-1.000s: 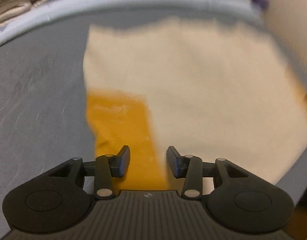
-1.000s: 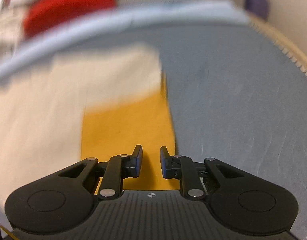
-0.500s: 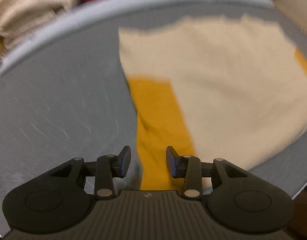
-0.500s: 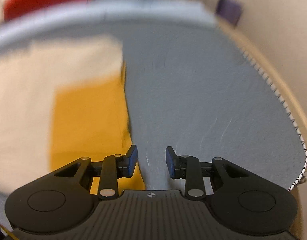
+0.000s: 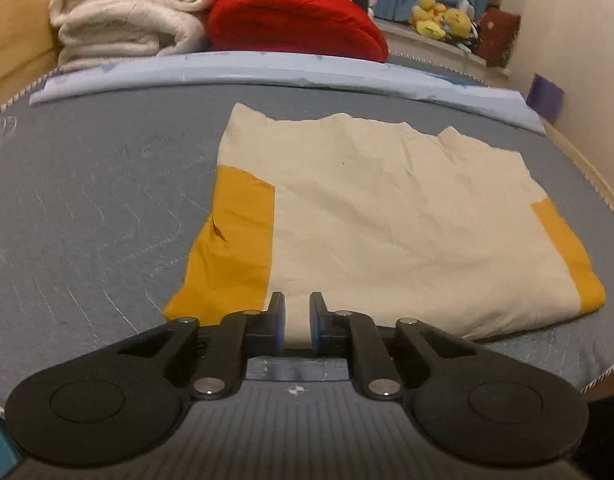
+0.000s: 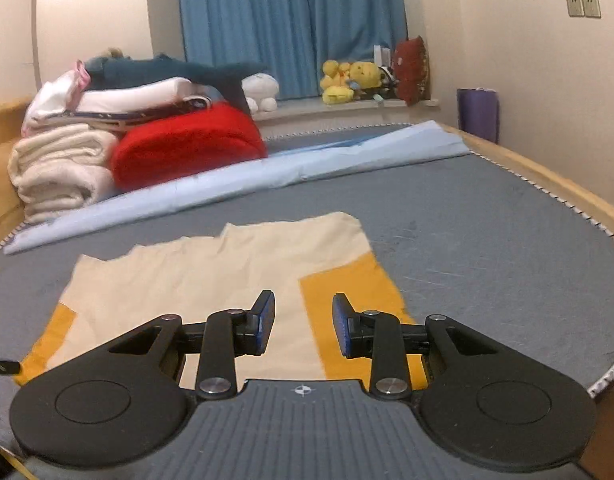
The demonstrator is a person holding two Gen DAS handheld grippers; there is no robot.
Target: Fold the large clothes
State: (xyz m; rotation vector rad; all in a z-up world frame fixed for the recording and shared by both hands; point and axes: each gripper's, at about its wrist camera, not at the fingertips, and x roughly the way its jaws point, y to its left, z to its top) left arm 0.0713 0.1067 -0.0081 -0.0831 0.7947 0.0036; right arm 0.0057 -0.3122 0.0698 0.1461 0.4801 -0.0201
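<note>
A cream garment with mustard-yellow side panels (image 5: pixel 371 216) lies folded flat on the grey mattress (image 5: pixel 87 200); it also shows in the right wrist view (image 6: pixel 211 280). My left gripper (image 5: pixel 297 320) hovers at the garment's near edge, jaws a small gap apart and holding nothing. My right gripper (image 6: pixel 303 320) hovers over the garment's near right part beside the yellow panel (image 6: pixel 347 292), jaws wide apart and empty.
A rolled light-blue sheet (image 6: pixel 247 184) lies across the mattress behind the garment. Behind it stand a red cushion (image 5: pixel 295 24) and stacked cream blankets (image 5: pixel 123 12). Plush toys (image 6: pixel 351 80) sit on the windowsill. The wooden bed frame (image 6: pixel 555 184) runs along the right.
Both grippers have pulled back from the garment and risen. The left jaws have narrowed and the right jaws have widened. The garment stays flat on the mattress.
</note>
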